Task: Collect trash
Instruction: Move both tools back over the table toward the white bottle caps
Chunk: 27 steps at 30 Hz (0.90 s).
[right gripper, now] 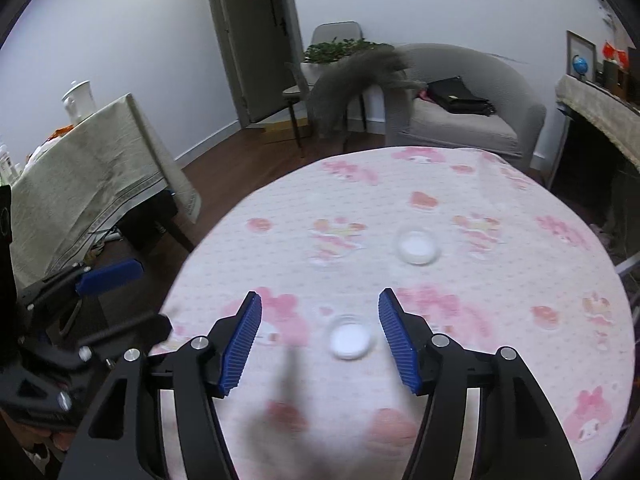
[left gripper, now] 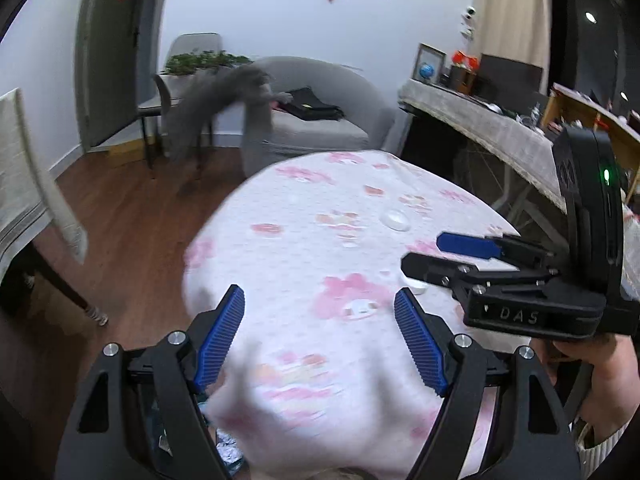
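Two lids lie on the round bench (right gripper: pixel 500 264), apart from each other. The near lid (right gripper: pixel 351 336) sits between the fingers of the right claw (right gripper: pixel 320 338), whose jaws stand wide around it without touching. The far lid (right gripper: pixel 417 246) lies farther out and a little to the right. The left claw (left gripper: pixel 319 334) hangs over the bench's near left edge, jaws spread, to the left of the right claw. Beyond the bench stands an armchair (right gripper: pixel 472 120) with a bag (right gripper: pixel 456 96) on its seat. A cat (right gripper: pixel 352 80) stretches against the armchair's left arm. A draped table (right gripper: pixel 88 176) stands left of the bench, and a chair (right gripper: pixel 320 64) is behind the cat.
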Available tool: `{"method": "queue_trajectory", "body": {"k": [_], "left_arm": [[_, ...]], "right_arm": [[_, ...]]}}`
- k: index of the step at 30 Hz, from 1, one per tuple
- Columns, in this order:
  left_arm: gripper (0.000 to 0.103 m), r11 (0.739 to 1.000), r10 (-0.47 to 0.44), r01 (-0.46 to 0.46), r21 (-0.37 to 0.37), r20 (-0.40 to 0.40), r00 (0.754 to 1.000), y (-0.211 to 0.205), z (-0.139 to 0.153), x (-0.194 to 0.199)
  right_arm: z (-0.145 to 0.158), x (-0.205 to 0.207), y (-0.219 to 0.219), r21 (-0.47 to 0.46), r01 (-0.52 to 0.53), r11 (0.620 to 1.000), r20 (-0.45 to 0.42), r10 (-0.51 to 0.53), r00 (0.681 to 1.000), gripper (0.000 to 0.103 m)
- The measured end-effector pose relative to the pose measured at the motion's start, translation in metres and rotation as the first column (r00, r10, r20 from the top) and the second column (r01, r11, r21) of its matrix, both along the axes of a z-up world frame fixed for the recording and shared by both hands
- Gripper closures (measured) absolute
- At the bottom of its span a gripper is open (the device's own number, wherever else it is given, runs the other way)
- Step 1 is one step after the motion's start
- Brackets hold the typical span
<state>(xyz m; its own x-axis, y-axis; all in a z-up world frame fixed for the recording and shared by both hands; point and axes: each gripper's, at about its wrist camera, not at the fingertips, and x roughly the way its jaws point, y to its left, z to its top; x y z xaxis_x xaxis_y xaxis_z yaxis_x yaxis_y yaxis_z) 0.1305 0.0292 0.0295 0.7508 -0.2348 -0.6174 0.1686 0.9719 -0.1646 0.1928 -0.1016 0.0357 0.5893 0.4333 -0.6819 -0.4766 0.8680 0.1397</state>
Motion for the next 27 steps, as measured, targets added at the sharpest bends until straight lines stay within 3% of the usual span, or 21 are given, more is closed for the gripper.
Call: {"method": "queue_trajectory", "body": {"k": [11,18,27], "left_arm": [[0.023,0.984,-0.162,0.168,0.053,-0.092,0.982,-0.066,-0.031,0.037],[0.025,0.978,-0.179,0.192,0.084,-0.143,0.974,-0.091,-0.045,0.060],[0.041,0.966,-0.195,0.219,0.136,-0.171,0.966,-0.106,-0.048,0.085]], "right_arm": [[0.000,0.027,-0.049,-0.007,0.091,0.996,-0.018,-0.091,0.996,0.038],[-0.007,0.045,-0.065,-0.024,0.111,0.994,-0.042,-0.112,0.993,0.037],[-0.005,0.070,-0.073,-0.022,0.124,0.992,-0.054,-0.125,0.991,0.035]]}}
